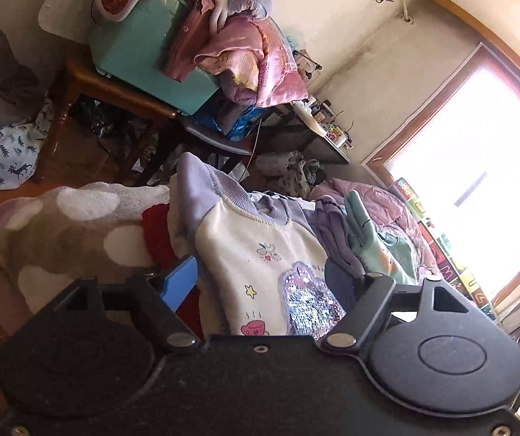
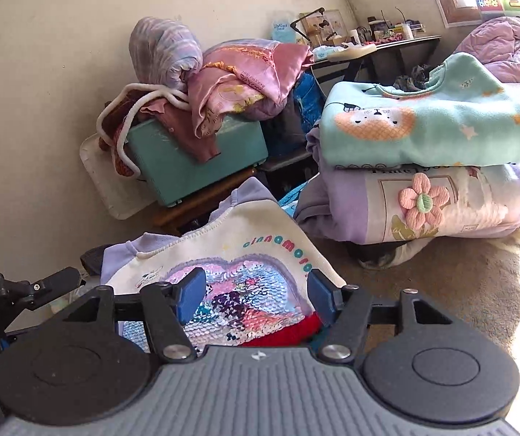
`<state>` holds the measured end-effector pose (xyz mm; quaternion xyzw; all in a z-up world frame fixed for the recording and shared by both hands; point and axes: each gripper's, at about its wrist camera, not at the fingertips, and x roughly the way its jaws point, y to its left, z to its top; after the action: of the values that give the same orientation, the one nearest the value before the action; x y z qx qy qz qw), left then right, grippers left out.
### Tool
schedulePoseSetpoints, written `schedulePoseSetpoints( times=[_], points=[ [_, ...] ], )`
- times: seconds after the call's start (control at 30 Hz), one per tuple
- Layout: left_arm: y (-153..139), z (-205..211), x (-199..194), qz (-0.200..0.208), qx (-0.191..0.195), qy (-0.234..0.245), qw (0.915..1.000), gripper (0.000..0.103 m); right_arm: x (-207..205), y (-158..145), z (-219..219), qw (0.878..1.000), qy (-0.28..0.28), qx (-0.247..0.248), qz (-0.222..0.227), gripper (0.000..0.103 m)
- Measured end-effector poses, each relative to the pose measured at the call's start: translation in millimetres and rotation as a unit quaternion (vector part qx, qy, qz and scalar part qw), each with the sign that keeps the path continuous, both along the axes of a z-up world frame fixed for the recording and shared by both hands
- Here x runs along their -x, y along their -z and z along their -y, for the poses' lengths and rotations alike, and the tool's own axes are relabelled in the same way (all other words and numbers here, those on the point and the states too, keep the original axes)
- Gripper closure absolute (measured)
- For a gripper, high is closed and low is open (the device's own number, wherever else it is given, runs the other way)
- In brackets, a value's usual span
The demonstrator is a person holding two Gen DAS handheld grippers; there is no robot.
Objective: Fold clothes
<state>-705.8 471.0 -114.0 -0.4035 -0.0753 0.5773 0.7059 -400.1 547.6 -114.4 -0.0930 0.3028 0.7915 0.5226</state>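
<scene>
A cream sweatshirt [image 1: 260,250] with lilac cuffs and a sequin patch lies bunched over a red garment [image 1: 156,232] on a spotted blanket [image 1: 60,232]. My left gripper [image 1: 260,278] stands open, one finger on either side of the sweatshirt, neither pad pressing on it. In the right wrist view the same sweatshirt [image 2: 245,247] fills the gap of my right gripper [image 2: 255,296], which is open with its blue pads flanking the sequin patch. The red garment [image 2: 289,330] peeks out underneath. A folded teal sweatshirt [image 2: 423,123] rests on a folded lilac one [image 2: 423,203] at the right.
A teal box [image 1: 143,54] heaped with pink quilts [image 1: 252,61] sits on a wooden stool behind the blanket. A cluttered desk [image 2: 387,41] stands by the window [image 1: 478,163]. A tree-print bag [image 1: 2,156] lies on the floor at left. A lilac quilt [image 2: 507,47] lies at far right.
</scene>
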Motion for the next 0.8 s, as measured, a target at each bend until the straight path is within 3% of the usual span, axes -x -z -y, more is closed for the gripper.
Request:
schedulePoseSetpoints(
  times=[0.07, 0.2, 0.27, 0.37, 0.5, 0.63, 0.8],
  points=[
    [-14.0, 7.3, -7.2, -0.024, 0.016, 0.003, 0.9996, 0.015, -2.8, -8.3, 10.8, 1.0, 0.002, 0.017, -0.003, 0.031],
    [-46.6, 23.9, -26.1, -0.093, 0.033, 0.01, 0.9951, 0.0, -5.5, -33.7, 38.4, 0.999, 0.008, 0.033, -0.001, 0.005],
    [-60.2, 33.4, -37.4, -0.139, 0.032, 0.01, 0.9897, 0.0, -4.6, -48.3, 53.3, 0.999, 0.009, 0.032, 0.004, 0.001],
    [-76.4, 47.8, -53.7, -0.212, 0.032, 0.006, 0.9768, 0.0, -1.4, -66.7, 71.9, 0.999, 0.012, 0.033, 0.024, 0.001],
    [-95.5, 69.2, -73.7, -0.3, 0.031, 0.0, 0.9534, 0.0, 1.6, -82.6, 92.2, 0.998, 0.02, 0.043, 0.045, 0.001],
    [-107.7, 85.8, -83.8, -0.331, 0.026, 0.002, 0.9434, 0.0, 6.1, -90.9, 106.4, 0.995, 0.028, 0.052, 0.076, 0.001],
    [-119.1, 101.0, -91.9, -0.34, 0.036, -0.003, 0.9397, 0.0, 6.3, -96.7, 123.0, 0.993, 0.037, 0.063, 0.089, 0.001]
  ],
)
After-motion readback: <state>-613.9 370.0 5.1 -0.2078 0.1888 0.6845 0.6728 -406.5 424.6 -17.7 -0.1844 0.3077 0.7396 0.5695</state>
